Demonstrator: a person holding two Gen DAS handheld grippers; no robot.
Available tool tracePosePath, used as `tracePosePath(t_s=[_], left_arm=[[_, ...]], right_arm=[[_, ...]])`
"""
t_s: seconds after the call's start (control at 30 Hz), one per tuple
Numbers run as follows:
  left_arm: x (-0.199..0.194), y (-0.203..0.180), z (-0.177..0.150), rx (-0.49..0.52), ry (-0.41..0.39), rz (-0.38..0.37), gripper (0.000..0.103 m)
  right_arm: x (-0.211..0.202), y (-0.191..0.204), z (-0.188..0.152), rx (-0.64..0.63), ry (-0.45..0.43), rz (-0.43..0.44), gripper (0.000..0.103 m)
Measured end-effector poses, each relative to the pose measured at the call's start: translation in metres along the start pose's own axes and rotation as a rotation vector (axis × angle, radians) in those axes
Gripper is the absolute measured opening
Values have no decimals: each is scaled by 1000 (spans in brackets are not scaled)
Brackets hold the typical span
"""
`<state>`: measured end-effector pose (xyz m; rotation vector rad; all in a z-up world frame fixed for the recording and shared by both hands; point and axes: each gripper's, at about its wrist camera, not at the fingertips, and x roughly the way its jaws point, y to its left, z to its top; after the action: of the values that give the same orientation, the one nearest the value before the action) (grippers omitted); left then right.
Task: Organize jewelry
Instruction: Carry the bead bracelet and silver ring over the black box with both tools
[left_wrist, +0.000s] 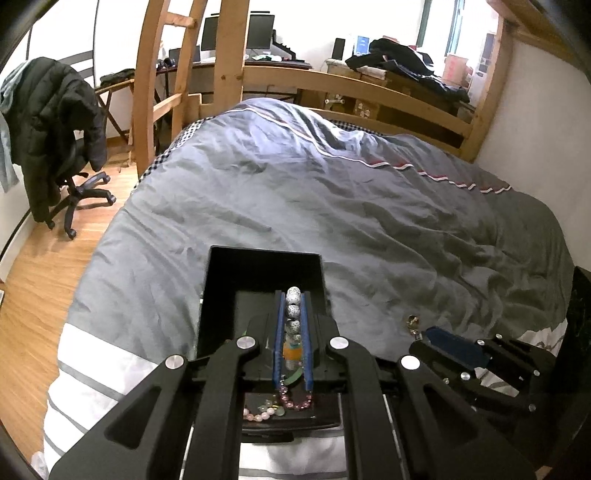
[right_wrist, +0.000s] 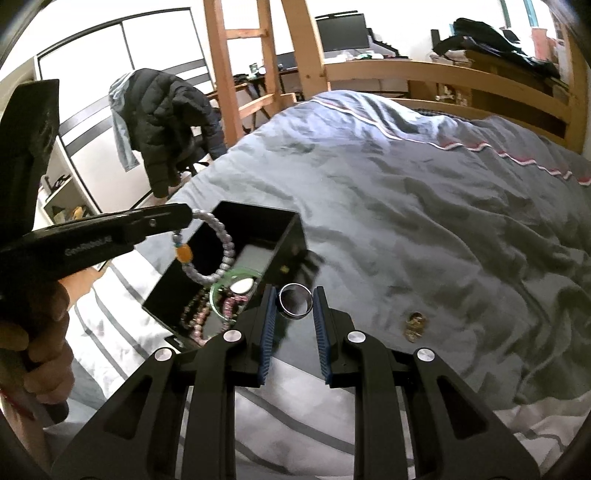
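My left gripper (left_wrist: 293, 297) is shut on a bracelet of white speckled beads (left_wrist: 293, 312) with one orange bead. It hangs over an open black box (left_wrist: 229, 295) on the bed. In the right wrist view the left gripper (right_wrist: 184, 216) reaches in from the left, and the bracelet (right_wrist: 221, 258) dangles above the box (right_wrist: 258, 225). Pink bead bracelets (right_wrist: 199, 317) and a green bangle (right_wrist: 218, 291) lie inside. My right gripper (right_wrist: 294, 297) is shut on a dark metal ring (right_wrist: 294, 300), just right of the box. A small gold piece (right_wrist: 415, 325) lies on the duvet.
The grey duvet (left_wrist: 332, 184) covers a bed with a wooden frame (left_wrist: 369, 88). An office chair with a dark jacket (left_wrist: 55, 122) stands on the wood floor at left. A person's hand (right_wrist: 37, 332) holds the left gripper's handle. A desk with monitors stands behind.
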<state>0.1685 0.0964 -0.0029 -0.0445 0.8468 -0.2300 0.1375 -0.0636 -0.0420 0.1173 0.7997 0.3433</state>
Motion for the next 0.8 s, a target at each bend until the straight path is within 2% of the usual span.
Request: tracePosePath(t_s=[0.2,0.4,0.8], left_arm=[[7,19,0,-34,30,19,8],[18,39,1,-90,46,0,8],[33,51,-2,-119,102,60,8]], right_arm=[[12,22,5,-32,14,28,21],[24,39,5,-52,33,52,21],[44,61,1,-94,71,59,21]])
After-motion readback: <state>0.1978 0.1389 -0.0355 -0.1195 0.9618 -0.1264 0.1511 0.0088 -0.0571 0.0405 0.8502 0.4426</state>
